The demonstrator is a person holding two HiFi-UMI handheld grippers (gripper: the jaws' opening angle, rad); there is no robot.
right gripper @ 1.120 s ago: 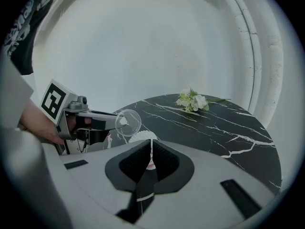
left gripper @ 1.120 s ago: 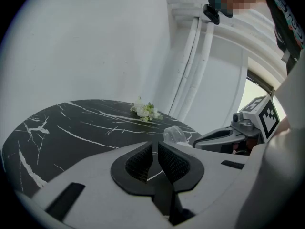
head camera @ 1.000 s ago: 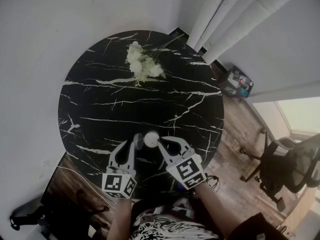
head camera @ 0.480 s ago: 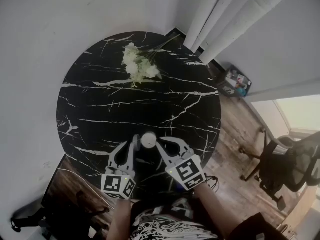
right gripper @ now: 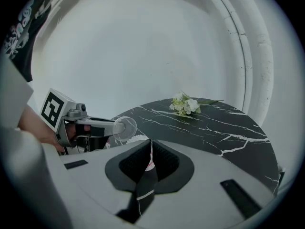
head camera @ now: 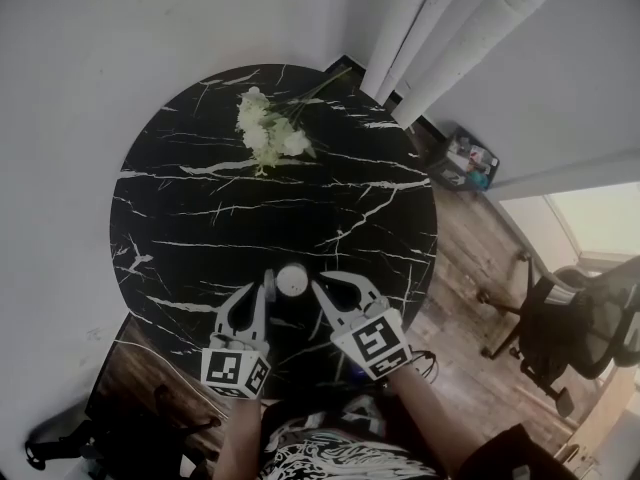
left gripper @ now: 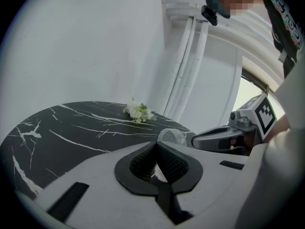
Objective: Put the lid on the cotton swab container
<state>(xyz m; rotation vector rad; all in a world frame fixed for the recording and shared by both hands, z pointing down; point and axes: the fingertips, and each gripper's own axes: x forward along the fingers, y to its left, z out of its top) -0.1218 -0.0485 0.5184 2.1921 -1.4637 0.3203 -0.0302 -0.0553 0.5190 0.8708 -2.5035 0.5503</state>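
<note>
The cotton swab container [head camera: 292, 279] is a small white round pot near the front edge of the black marble table [head camera: 200, 218]. My left gripper [head camera: 258, 286] is shut on the clear round lid [right gripper: 125, 128], held at its tip right beside and slightly above the container [right gripper: 136, 139]. In the left gripper view the lid [left gripper: 171, 137] shows just past the jaws. My right gripper [head camera: 340, 286] hovers just right of the container, not around it. Its jaws stand almost together, and only a pale sliver shows through the slit.
A bunch of white flowers [head camera: 268, 133] lies at the far side of the table. White pipes [head camera: 440, 28] run up the wall behind. To the right, on the wooden floor, are a small box [head camera: 470, 163] and an office chair [head camera: 580, 328].
The gap between the left gripper's tip with the lid and the container has closed. The right gripper has barely moved. The head view has drifted slightly.
</note>
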